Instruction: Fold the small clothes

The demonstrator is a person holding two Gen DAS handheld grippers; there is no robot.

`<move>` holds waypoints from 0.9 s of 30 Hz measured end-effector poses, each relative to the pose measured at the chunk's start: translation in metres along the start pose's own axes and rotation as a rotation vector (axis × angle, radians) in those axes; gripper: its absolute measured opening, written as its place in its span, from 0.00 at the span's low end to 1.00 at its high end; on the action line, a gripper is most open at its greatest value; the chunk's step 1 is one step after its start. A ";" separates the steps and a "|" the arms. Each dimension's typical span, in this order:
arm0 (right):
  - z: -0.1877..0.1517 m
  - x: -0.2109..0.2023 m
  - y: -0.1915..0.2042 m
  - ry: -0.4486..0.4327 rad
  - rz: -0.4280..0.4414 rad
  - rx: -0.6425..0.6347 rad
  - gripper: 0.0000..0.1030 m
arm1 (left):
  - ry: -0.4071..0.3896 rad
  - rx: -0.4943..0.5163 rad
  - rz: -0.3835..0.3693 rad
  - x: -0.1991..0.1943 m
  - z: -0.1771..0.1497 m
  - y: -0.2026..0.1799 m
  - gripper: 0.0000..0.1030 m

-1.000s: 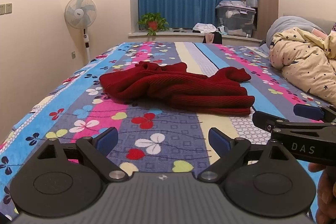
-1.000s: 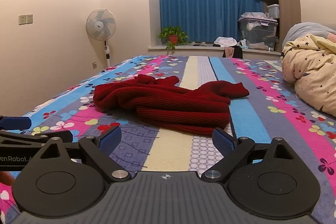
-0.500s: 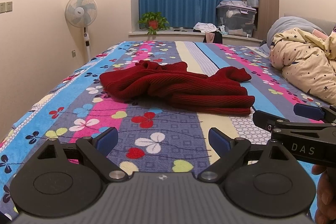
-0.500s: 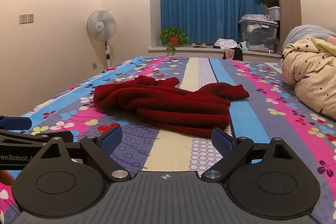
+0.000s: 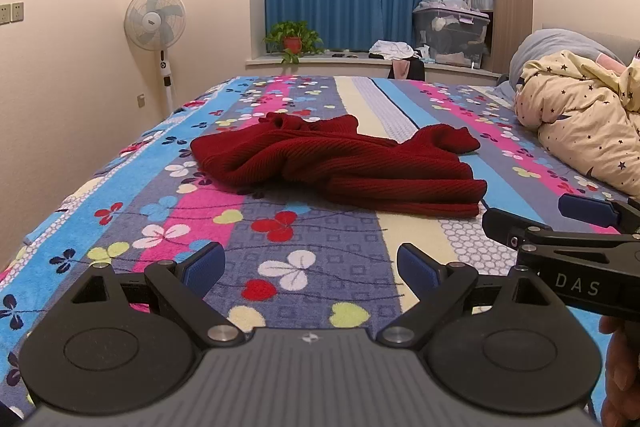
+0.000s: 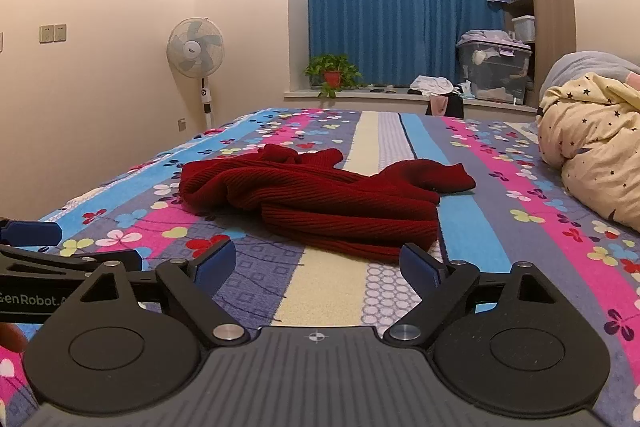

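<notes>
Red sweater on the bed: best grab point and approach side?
Probably the thick folded hem edge of the sweater nearest the cameras: it lies raised, facing both open hand-held grippers. Come in low from the near side, left and right pinching it apart from each other.

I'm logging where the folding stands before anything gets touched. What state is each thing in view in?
Dark red ribbed knit sweater: crumpled, unfolded, lying on the bed, untouched.
Left tongs: open, empty, short of the sweater.
Right tongs: open, empty, short of the sweater.
Blue curtains: drawn shut.
White standing fan: blades sharp, apparently off.
Cream star-print duvet: bunched at the bed's right side.
</notes>
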State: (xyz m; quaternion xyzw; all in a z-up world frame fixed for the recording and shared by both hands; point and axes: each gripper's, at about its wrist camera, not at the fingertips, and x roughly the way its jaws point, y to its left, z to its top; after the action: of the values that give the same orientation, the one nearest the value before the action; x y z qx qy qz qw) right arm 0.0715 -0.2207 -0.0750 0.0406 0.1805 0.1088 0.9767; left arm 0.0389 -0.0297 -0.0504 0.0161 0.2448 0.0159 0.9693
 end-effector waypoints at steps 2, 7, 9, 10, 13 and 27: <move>0.000 0.000 0.000 0.000 0.000 0.005 0.87 | 0.000 0.003 0.002 0.000 0.000 0.000 0.93; 0.000 0.000 0.001 0.001 0.005 0.015 0.87 | 0.013 0.010 0.004 0.001 -0.001 0.001 0.93; -0.001 0.000 0.000 0.004 0.004 0.015 0.87 | 0.010 0.012 0.007 0.001 -0.001 0.001 0.93; -0.002 0.000 0.000 0.006 0.002 0.014 0.87 | 0.013 0.013 0.007 0.002 -0.001 0.001 0.93; -0.002 0.000 -0.001 0.008 0.004 0.016 0.87 | 0.022 0.007 0.005 0.004 -0.001 0.001 0.93; -0.003 0.001 -0.001 0.016 0.003 0.017 0.87 | 0.031 0.007 0.003 0.006 0.000 0.000 0.93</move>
State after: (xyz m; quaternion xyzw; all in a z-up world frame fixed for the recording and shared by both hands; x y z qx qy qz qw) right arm 0.0717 -0.2209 -0.0782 0.0485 0.1891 0.1090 0.9747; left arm 0.0441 -0.0295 -0.0528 0.0197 0.2598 0.0165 0.9653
